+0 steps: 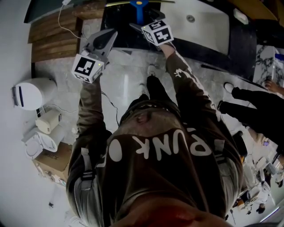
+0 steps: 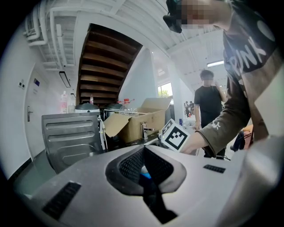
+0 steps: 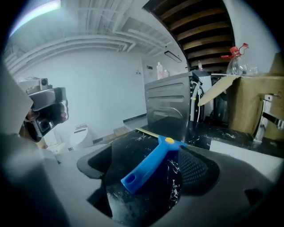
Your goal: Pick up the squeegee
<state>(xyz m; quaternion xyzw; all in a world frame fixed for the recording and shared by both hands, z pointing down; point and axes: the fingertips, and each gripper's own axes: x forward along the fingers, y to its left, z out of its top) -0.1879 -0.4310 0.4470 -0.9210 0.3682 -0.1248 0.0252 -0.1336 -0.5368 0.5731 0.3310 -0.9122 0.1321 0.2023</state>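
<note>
A blue squeegee (image 1: 139, 9) lies on the black marble counter (image 1: 116, 27) at the top of the head view. In the right gripper view its blue handle (image 3: 150, 166) points toward the camera, and its blade runs across the far end. My right gripper (image 3: 146, 156) is low over the counter with its jaws open. The handle lies between them, close to the right pad (image 3: 195, 166), which does not press on it. In the head view the right gripper (image 1: 138, 23) reaches the squeegee. My left gripper (image 1: 111, 35) hovers to the left, tips together and holding nothing (image 2: 143, 153).
A white basin (image 1: 202, 22) sits right of the squeegee. A steel appliance (image 3: 171, 99), a faucet (image 3: 266, 116), a cardboard box (image 2: 142, 119) and a spray bottle (image 3: 235, 60) stand at the back. White devices (image 1: 32, 94) sit on the floor at left. Another person (image 1: 255, 108) stands at right.
</note>
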